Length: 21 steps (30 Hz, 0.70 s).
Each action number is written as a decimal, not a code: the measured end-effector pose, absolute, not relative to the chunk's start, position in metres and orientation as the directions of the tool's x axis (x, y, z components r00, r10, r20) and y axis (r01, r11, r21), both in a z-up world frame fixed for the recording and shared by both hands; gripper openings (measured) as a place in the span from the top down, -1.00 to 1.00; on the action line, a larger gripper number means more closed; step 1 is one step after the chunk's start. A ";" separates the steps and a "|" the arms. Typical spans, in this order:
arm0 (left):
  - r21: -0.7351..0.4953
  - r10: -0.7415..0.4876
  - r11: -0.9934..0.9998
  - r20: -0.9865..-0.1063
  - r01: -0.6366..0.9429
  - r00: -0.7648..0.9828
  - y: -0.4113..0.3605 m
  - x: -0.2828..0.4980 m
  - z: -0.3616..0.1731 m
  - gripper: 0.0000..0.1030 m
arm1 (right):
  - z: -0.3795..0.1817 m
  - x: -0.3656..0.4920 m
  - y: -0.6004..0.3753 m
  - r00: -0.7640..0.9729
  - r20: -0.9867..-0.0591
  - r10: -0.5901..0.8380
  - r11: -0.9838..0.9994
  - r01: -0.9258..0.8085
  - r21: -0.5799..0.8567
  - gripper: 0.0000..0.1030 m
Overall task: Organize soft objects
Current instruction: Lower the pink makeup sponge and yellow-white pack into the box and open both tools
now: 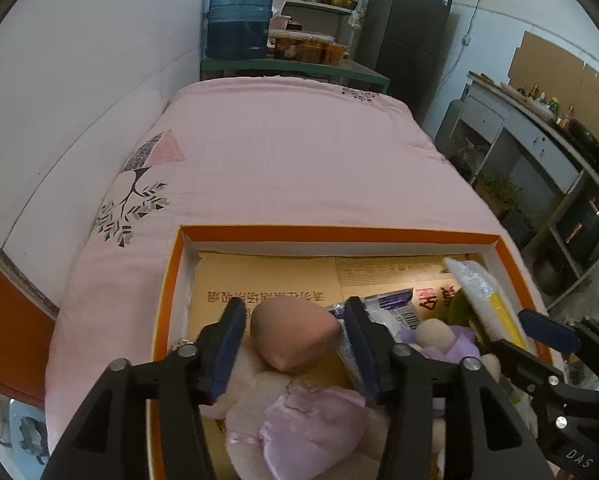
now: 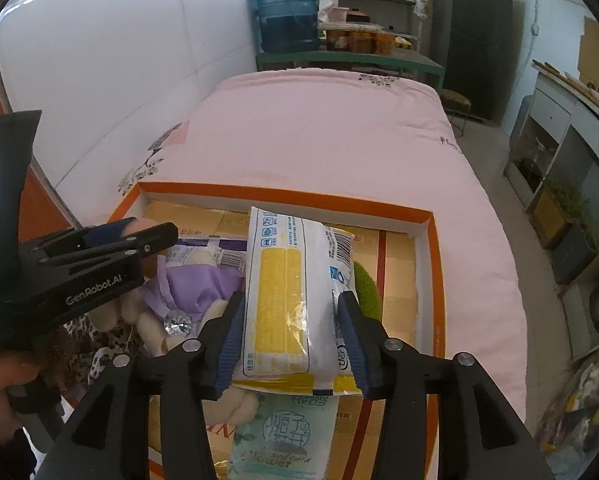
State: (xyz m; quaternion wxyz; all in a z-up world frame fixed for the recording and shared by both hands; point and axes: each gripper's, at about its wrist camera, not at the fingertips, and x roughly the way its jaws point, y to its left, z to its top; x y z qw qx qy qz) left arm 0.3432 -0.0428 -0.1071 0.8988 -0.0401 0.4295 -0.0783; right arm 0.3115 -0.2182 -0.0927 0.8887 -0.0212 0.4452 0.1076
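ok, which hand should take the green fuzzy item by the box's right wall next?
Right. The green fuzzy item lies just past the right hand-held gripper, though the yellow pack sits between its jaws. The left hand-held gripper is farther off, with the purple doll in between.

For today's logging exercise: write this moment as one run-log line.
left gripper: open around brown plush | right gripper: open around yellow pack | both inside orange box | bed
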 end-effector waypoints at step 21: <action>-0.158 -0.205 0.979 -0.710 0.132 0.674 -0.048 0.305 -0.071 -0.20 | -0.065 0.282 -0.226 0.626 -0.755 0.197 0.977 -0.185 0.102 -0.20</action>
